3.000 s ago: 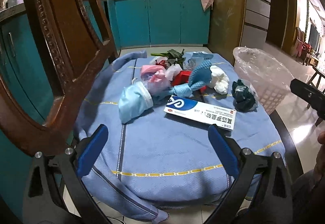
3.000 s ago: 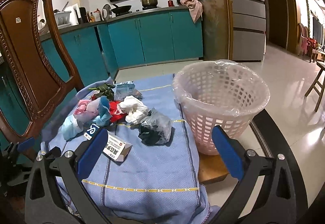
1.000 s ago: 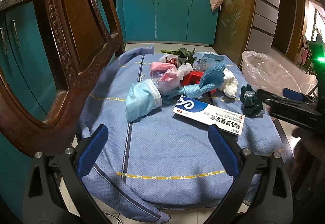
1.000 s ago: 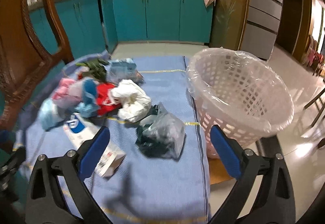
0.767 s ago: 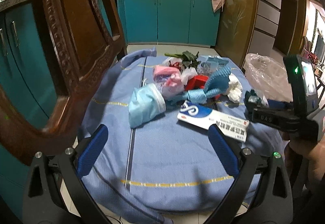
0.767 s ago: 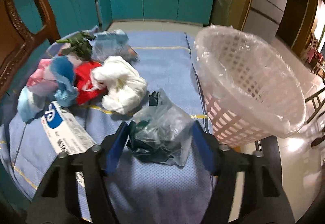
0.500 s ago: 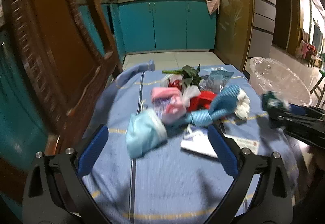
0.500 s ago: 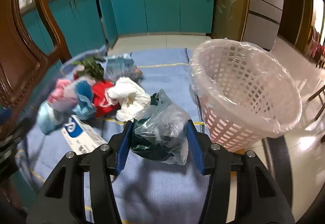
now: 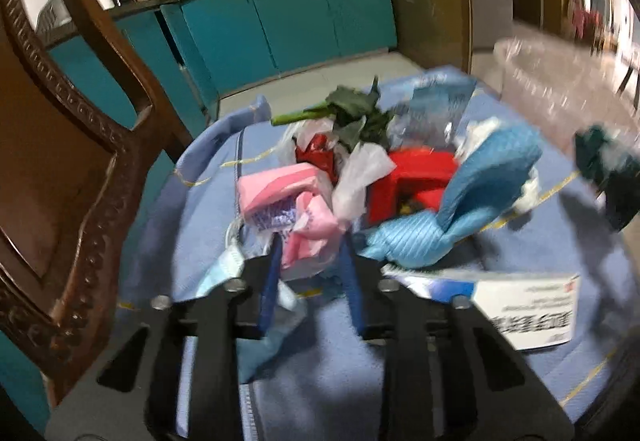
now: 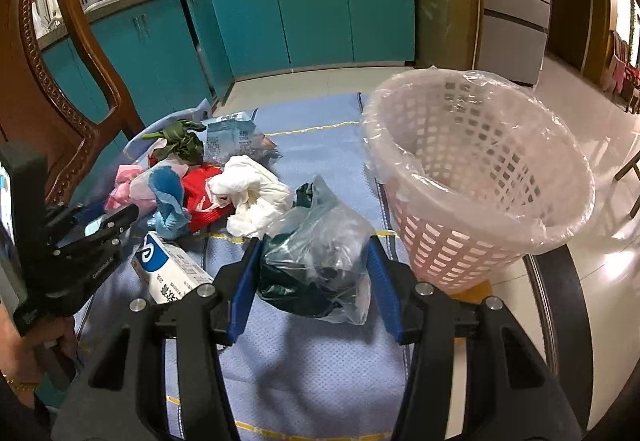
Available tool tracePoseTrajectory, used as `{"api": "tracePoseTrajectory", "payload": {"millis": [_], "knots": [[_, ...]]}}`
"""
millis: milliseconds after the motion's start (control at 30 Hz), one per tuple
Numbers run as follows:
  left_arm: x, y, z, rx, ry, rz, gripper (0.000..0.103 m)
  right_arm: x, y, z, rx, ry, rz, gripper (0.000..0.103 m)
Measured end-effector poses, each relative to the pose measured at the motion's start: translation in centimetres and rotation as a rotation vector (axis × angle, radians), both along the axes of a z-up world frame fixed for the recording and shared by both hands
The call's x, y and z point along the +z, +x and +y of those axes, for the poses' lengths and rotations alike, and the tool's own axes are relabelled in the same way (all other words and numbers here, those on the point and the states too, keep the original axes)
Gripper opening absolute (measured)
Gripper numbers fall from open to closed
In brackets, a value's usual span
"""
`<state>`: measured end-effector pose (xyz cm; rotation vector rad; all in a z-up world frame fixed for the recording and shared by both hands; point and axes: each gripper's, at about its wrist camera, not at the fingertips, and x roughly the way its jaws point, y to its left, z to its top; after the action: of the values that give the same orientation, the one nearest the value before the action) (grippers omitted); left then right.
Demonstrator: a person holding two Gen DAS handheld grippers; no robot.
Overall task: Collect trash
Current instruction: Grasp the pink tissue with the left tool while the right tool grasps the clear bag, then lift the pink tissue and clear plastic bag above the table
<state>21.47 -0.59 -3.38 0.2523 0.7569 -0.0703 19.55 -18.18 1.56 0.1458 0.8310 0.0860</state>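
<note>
My right gripper (image 10: 314,281) is shut on a clear plastic bag with dark green scraps (image 10: 320,265) and holds it above the blue cloth, left of the pink lined waste basket (image 10: 480,177). My left gripper (image 9: 310,261) is closed around a pink plastic wrapper (image 9: 308,229) at the near edge of the trash pile; it also shows in the right wrist view (image 10: 116,225). The pile holds a red wrapper (image 9: 416,177), a blue cloth (image 9: 480,193), green leaves (image 9: 356,113), a white tissue wad (image 10: 256,193), a face mask (image 9: 224,269) and a white-and-blue box (image 9: 516,301).
A blue tablecloth (image 10: 312,369) covers the round table. A carved wooden chair (image 9: 60,161) stands close on the left. Teal kitchen cabinets (image 10: 304,13) line the back wall. The basket sits at the table's right edge.
My right gripper has closed on the clear bag and lifted it. My left gripper has moved forward into the pile and closed around the pink wrapper.
</note>
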Motion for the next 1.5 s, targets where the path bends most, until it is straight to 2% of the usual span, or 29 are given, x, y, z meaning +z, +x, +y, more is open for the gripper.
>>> {"api": "tracePoseTrajectory", "payload": {"millis": [133, 333, 433, 500, 567, 767, 967, 1500], "knots": [[2.7, -2.0, 0.9, 0.015, -0.063, -0.09, 0.018, 0.3, -0.2, -0.1, -0.001, 0.012, -0.014, 0.052], [8.2, -8.2, 2.8, 0.049, -0.247, -0.292, 0.018, 1.9, -1.6, 0.2, 0.026, 0.032, -0.092, 0.052], [9.3, -10.8, 3.7, 0.079, -0.339, -0.359, 0.018, 3.4, -3.1, 0.7, 0.05, 0.036, -0.166, 0.052], [9.4, -12.4, 4.0, 0.094, -0.37, -0.372, 0.018, 4.2, -4.2, 1.0, 0.059, 0.031, -0.207, 0.052], [9.1, -13.5, 4.0, 0.101, -0.386, -0.361, 0.018, 4.8, -5.7, 1.4, 0.068, 0.023, -0.249, 0.052], [8.0, -14.2, 3.1, 0.076, -0.361, -0.299, 0.018, 5.2, -7.7, 2.1, 0.091, 0.01, -0.288, 0.052], [7.5, -13.4, 3.1, 0.077, -0.352, -0.261, 0.018, 4.8, -7.3, 2.3, 0.098, 0.012, -0.272, 0.052], [7.2, -13.2, 2.7, 0.072, -0.331, -0.238, 0.018, 4.9, -7.3, 2.4, 0.105, 0.005, -0.266, 0.052]]}}
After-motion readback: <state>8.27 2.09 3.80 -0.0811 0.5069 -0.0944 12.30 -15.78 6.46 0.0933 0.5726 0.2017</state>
